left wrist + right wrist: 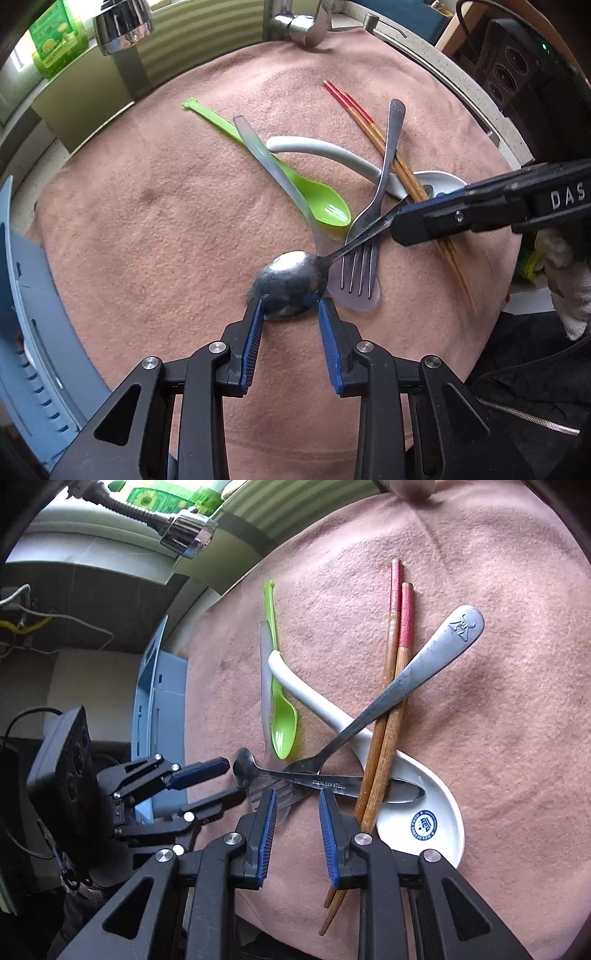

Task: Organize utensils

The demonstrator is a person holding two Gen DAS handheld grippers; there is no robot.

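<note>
Straddling the stainless steel spoon's (291, 282) bowl beside the steel fork (364, 236) on the pink-clothed desk (147, 229), the left gripper (290, 306) stands narrowly open while the right gripper (297, 801), jaws apart around its handle, risks dragging the fork along.

Pink cloth (166, 221) under green spoon (325, 210), chopsticks (406, 173), white spoon (332, 149).

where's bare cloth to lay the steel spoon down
Free: the wide pink cloth left of the green spoon, toward the blue tray. Crowded: the pile where fork, chopsticks and white spoon cross.
</note>
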